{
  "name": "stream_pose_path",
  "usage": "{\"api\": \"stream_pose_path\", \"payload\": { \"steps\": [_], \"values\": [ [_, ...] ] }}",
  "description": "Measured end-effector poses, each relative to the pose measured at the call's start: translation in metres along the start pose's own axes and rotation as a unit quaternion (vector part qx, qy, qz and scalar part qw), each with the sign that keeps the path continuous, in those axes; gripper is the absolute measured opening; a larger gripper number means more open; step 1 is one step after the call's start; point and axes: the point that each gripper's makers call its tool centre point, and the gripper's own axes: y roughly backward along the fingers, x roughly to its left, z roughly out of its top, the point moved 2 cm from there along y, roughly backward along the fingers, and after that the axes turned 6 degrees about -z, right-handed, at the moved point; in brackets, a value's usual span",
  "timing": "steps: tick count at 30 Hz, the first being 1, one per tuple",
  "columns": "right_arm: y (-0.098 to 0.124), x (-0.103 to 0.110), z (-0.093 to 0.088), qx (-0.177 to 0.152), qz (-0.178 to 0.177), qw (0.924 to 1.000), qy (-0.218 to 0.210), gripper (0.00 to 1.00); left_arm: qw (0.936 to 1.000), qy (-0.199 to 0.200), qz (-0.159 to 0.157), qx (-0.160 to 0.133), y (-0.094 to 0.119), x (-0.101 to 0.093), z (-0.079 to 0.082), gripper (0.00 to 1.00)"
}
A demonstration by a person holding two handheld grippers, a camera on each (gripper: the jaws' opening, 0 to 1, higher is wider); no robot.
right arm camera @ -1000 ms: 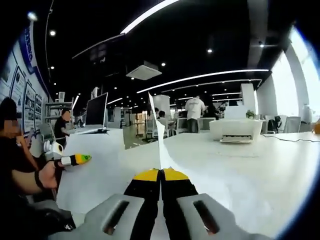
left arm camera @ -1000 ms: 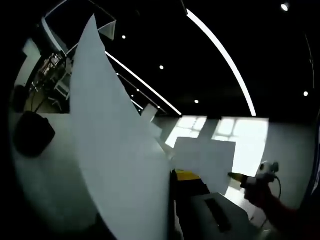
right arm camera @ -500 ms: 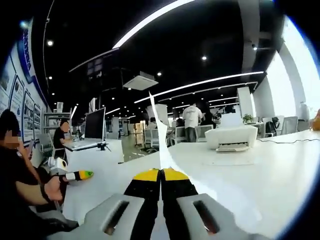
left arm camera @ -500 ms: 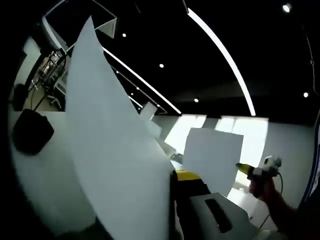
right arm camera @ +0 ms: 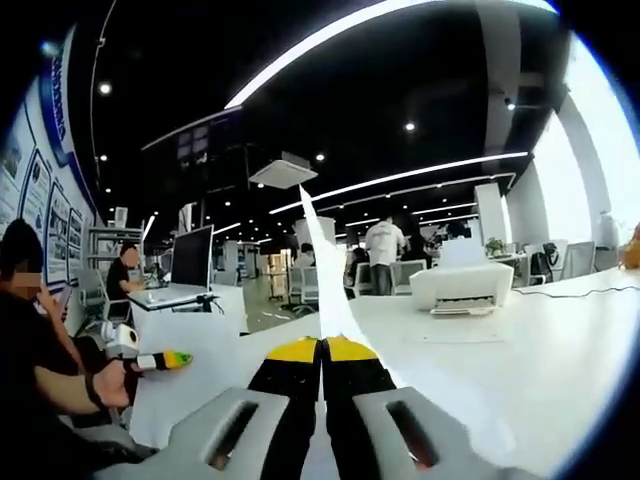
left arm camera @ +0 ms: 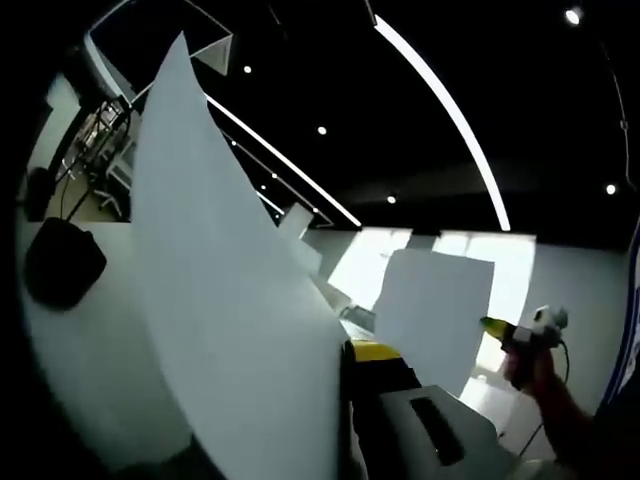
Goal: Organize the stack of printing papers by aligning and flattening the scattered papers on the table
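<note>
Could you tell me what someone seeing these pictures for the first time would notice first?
First, the big white sheet of paper standing up across the left gripper view, pinched by the left gripper. Next, the right gripper with its yellow-tipped jaws shut on a sheet seen edge-on, rising up the middle of the right gripper view. Behind it, a white printer sits on the long white table.

I'm working in an open-plan office: long white desks [right arm camera: 560, 330], a printer [right arm camera: 462, 284], a monitor [right arm camera: 192, 257], strip ceiling lights [right arm camera: 400, 172], and people standing around [right arm camera: 384, 250].
</note>
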Motion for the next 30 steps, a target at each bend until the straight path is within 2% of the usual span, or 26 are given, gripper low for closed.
{"api": "stream_pose_path", "payload": {
  "steps": [10, 20, 30],
  "values": [
    [0.008, 0.007, 0.015, -0.015, 0.016, 0.9997, -0.008, 0.0, 1.0, 0.001, 0.0, 0.003, -0.001, 0.001, 0.0, 0.07],
    [0.007, -0.006, 0.023, -0.023, 0.02, 0.9994, -0.015, 0.0, 1.0, 0.001, -0.001, 0.004, -0.001, 0.002, -0.001, 0.07],
    [0.012, -0.001, 0.032, -0.031, 0.039, 0.9979, -0.04, 0.0, 1.0, 0.0, -0.001, 0.007, -0.001, 0.003, -0.001, 0.08]
  ]
}}
